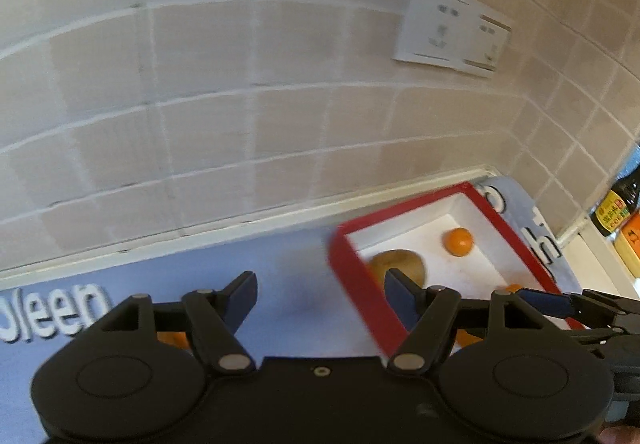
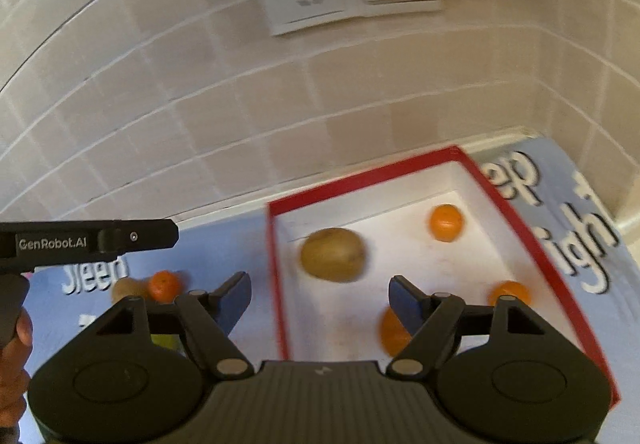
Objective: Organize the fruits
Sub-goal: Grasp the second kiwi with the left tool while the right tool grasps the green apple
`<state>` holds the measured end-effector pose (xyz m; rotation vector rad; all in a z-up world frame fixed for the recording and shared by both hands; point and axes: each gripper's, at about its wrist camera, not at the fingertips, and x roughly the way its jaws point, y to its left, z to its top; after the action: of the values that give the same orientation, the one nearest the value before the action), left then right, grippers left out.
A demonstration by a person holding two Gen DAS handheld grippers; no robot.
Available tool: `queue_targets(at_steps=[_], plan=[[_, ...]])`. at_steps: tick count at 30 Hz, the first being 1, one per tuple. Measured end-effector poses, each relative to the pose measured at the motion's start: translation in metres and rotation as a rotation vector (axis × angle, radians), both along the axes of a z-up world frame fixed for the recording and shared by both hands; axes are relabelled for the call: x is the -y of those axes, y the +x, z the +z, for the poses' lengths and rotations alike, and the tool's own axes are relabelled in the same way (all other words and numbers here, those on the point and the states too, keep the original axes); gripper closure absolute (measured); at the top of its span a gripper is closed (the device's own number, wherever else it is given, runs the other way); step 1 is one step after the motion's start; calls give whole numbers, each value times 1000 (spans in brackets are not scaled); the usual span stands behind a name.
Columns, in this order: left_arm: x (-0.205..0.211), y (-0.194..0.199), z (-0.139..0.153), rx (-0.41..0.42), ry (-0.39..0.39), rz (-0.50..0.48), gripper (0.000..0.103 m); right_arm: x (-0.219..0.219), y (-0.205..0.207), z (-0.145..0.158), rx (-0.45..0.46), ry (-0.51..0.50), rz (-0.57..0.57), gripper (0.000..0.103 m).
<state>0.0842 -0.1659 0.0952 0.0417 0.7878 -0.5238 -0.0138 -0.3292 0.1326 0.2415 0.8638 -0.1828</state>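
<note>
The left gripper [image 1: 320, 290] and the right gripper [image 2: 320, 294] both hang with fingers spread, pinching nothing. The red box [image 2: 516, 203] sits on a blue mat [image 2: 256, 244] printed with white letters reading roughly "Sleep". Inside the box lie a kiwi [image 2: 332, 254] and three oranges [image 2: 445, 222]. Outside, on the mat, an orange [image 2: 163, 286] touches a second kiwi [image 2: 128, 288]. The left gripper's side reads "GenRobot.AI". A sauce bottle [image 1: 614, 209] stands at the far right; its label is illegible.
</note>
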Motion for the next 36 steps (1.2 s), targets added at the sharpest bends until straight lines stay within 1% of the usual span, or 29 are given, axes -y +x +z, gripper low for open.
queue_targets(at_steps=[6, 10, 13, 17, 23, 25, 28, 30, 34, 36], plan=[[-57, 15, 3, -5, 9, 67, 19, -43, 15, -4, -10, 6, 87, 25], [-90, 27, 1, -19, 40, 87, 19, -71, 25, -8, -19, 6, 145, 25], [-110, 35, -7, -44, 62, 114, 19, -90, 29, -13, -23, 15, 186, 25], [-131, 34, -25, -81, 53, 145, 19, -113, 35, -27, -34, 33, 246, 25], [-145, 35, -59, -147, 49, 183, 19, -139, 39, -57, -62, 52, 305, 25], [-146, 36, -71, -170, 42, 178, 19, -143, 39, -70, -77, 65, 302, 25], [-145, 39, -86, -204, 49, 171, 19, -140, 40, -87, -108, 134, 266, 26], [-144, 40, -92, -209, 40, 169, 19, -141, 40, -95, -112, 150, 266, 26], [-140, 47, -98, -220, 19, 151, 19, -149, 41, -103, -108, 114, 285, 26], [-136, 50, -101, -215, 15, 154, 19, -149, 42, -107, -105, 132, 279, 26]])
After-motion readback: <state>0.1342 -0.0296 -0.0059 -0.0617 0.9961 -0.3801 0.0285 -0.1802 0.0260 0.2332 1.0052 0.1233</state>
